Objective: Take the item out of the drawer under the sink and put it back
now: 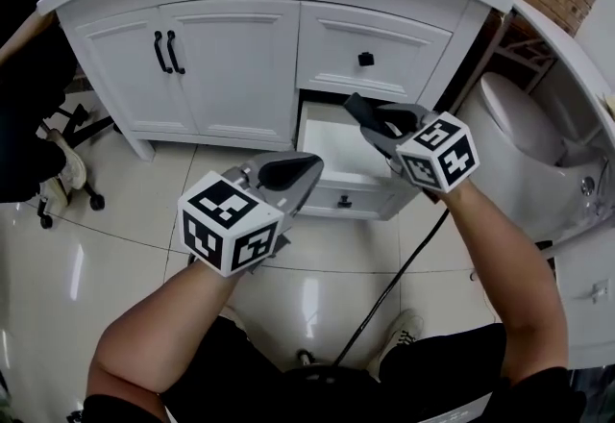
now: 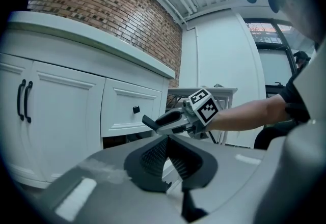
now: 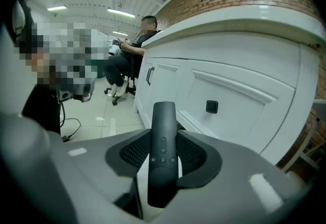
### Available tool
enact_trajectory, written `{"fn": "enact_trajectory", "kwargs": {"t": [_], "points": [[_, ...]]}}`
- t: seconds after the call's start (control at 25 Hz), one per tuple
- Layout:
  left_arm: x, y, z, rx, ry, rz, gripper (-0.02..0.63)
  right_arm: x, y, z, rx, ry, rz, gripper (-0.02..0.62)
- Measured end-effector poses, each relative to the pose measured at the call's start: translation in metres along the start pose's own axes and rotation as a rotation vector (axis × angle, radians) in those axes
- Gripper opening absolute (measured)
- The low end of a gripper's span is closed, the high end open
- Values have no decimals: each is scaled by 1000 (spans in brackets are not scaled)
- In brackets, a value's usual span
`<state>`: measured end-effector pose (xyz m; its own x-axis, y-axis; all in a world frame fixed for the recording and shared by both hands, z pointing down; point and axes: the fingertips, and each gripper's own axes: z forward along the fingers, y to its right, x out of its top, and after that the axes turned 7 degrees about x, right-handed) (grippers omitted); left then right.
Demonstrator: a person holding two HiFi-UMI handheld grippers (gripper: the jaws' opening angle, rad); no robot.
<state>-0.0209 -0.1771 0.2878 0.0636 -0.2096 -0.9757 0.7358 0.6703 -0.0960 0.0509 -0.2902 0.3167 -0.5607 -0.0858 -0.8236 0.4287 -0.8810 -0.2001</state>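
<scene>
Gripping a slim black remote [image 3: 162,131] upright between its fingers [image 3: 192,156], the right gripper [image 1: 373,126] hangs above the open lower drawer [image 1: 327,144] of the white sink cabinet [image 1: 231,56]. The ribbed pads press on both sides of the remote's lower half, and its button end and top stick out past the fingertips. In the head view the remote shows as a dark tip over the drawer's back right corner, clear of the drawer's white bottom.

The left gripper [image 1: 296,169] sits lower and to the left, in front of the drawer's front panel and apart from it. Its fingers [image 2: 153,154] are drawn together with nothing between them.

The drawer is pulled out beneath a closed upper drawer with a small black knob [image 1: 365,58]. Left of it are two cabinet doors with black handles [image 1: 168,52]. A white toilet [image 1: 519,137] stands just right of the cabinet. A black cable [image 1: 394,277] runs from the right gripper down across the glossy tiled floor [image 1: 115,258]. In the right gripper view a seated person [image 3: 136,45] is visible far behind, beyond the cabinet's end.
</scene>
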Motion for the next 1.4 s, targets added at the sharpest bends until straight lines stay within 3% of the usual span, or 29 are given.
{"fn": "enact_trajectory", "kwargs": {"t": [0.48, 0.88, 1.24, 1.4], "points": [[18, 36, -24, -8, 54, 56, 6, 23, -63, -89, 29, 179, 90, 164], [23, 41, -33, 0, 78, 73, 6, 42, -108, -149, 50, 350, 175, 164], [25, 42, -33, -12, 86, 71, 6, 30, -119, -159, 50, 372, 247, 164], [24, 45, -35, -23, 84, 76, 6, 22, -129, -151, 58, 319, 254, 164]]}}
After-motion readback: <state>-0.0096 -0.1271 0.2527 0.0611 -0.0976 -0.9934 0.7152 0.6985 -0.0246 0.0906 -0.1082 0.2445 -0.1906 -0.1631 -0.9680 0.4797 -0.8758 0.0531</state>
